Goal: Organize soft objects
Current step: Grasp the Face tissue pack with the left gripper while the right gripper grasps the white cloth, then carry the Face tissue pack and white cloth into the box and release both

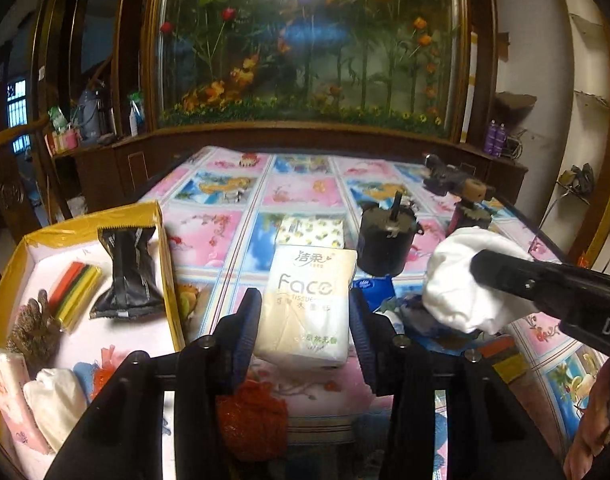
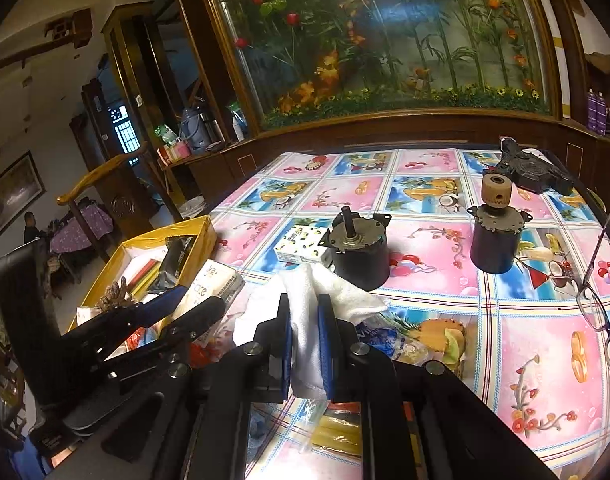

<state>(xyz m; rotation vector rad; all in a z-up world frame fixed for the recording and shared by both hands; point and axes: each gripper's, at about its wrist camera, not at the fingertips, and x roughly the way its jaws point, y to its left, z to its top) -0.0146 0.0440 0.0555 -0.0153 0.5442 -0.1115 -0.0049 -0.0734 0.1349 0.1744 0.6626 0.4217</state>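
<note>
A cream "Face" tissue pack sits between the blue pads of my left gripper, which is shut on it just right of the yellow box. The right wrist view shows the same pack in the left gripper beside the box. My right gripper is shut on a crumpled white cloth, held above the floral tablecloth; the cloth hangs at the right in the left wrist view. In the box lie a black packet, coloured sticks, a pink tissue pack and a white cloth.
Two black motors stand mid-table, with a small patterned tissue pack beside the nearer one. Glasses lie at the right edge. A red mesh scrubber, a blue packet and yellow sticks lie near the grippers.
</note>
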